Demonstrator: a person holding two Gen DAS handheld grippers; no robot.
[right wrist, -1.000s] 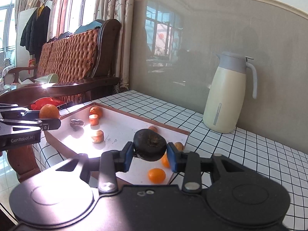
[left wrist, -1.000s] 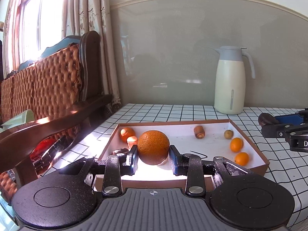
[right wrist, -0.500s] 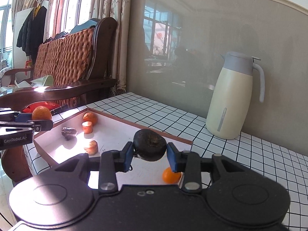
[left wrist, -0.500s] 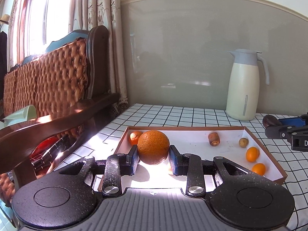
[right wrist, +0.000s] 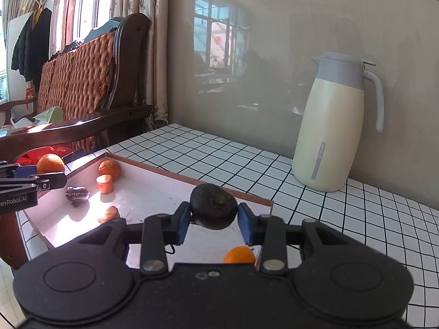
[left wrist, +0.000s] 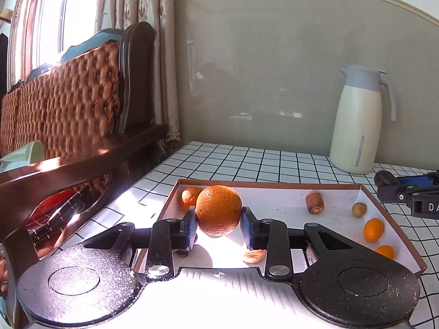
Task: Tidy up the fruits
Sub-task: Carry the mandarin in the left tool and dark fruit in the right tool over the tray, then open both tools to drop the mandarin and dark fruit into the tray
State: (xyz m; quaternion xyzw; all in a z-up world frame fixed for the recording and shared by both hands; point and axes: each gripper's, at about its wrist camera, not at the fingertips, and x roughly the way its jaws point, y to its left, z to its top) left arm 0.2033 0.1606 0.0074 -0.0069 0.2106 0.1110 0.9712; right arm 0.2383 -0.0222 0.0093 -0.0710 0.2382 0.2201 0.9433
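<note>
My left gripper (left wrist: 218, 224) clamps the orange (left wrist: 218, 209) at frame centre, above the tray (left wrist: 389, 208). My right gripper (right wrist: 213, 222) pinches a dark fruit (right wrist: 214, 206) at centre, over the tray's near right corner; a tangerine (right wrist: 238, 255) sits just below.

Tray (left wrist: 389, 213) on table (left wrist: 247, 161) – jug (left wrist: 356, 120) behind right; sofa (left wrist: 68, 96) left of table

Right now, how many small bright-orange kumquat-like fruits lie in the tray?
2 visible in the left wrist view: one small bright-orange fruit by the white tray's right wall, another nearer the camera. Grippers may hide more.
</note>
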